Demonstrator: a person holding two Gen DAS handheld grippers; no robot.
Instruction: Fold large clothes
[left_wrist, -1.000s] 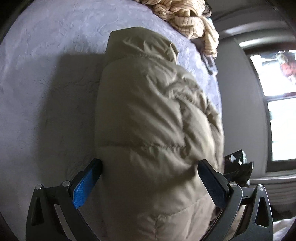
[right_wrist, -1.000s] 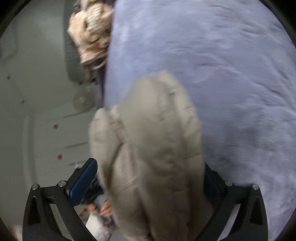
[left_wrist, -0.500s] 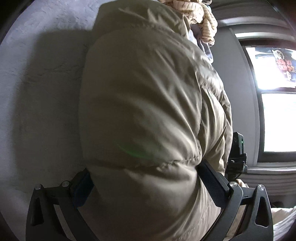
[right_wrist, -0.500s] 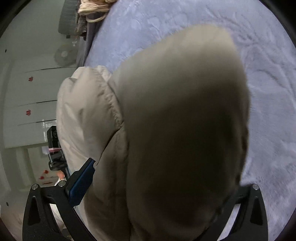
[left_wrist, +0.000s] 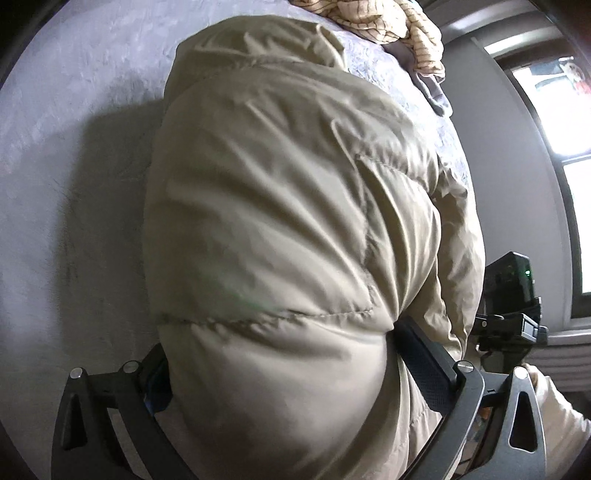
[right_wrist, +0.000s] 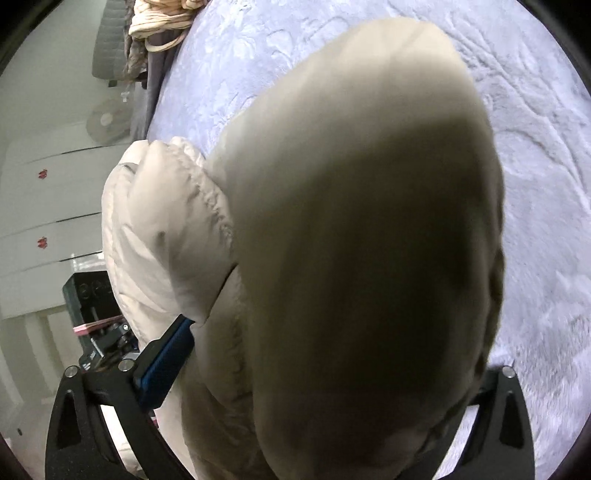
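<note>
Bed cover (left_wrist: 74, 184), pale purple, lies under a big puffy tan coat (left_wrist: 295, 229). Left gripper (left_wrist: 284, 365) and right gripper (right_wrist: 332, 354) each squeeze a fat bunch of coat between wide jaws. Striped cloth (left_wrist: 388, 22) sits far back.

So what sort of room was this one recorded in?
Most likely a bedroom. The padded jacket lies on a bed with a pale lilac textured bedspread; more clothes are piled at its far edge, and white cupboard doors stand beside it.

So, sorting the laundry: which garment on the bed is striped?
The cream garment heaped at the bed's far edge; the puffer jacket held in both grippers is plain beige.
</note>
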